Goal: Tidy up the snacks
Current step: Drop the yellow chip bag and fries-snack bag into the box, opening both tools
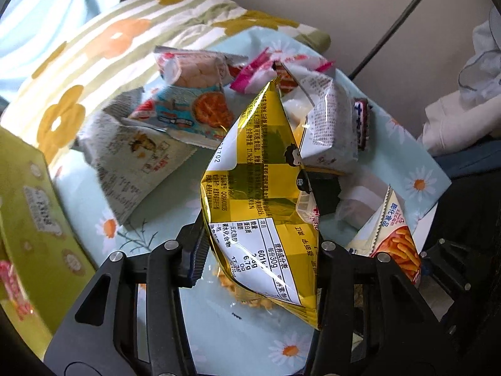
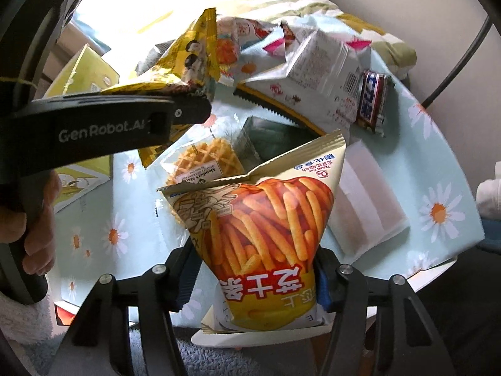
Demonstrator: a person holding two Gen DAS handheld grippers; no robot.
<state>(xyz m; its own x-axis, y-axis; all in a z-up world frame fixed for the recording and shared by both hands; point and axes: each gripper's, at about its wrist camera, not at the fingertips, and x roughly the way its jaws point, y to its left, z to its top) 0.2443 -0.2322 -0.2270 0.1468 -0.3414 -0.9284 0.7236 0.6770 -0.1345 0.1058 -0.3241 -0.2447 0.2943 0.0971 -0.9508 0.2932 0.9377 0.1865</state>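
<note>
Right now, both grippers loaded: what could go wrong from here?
1. The left gripper pinches the gold bag near one end; the crinkly foil might slip free.
2. The right gripper grips the fries bag low; it could sag.
3. Swinging either bag may knock the waffle packet lying below.

The gold snack bag hides the far ends of the left tongs and covers most of a waffle packet beneath it. At the left edge the green box is blurred and cut off. In the right wrist view the orange stick-snack bag masks the right tongs' pads, and the table disappears under the pile.
</note>
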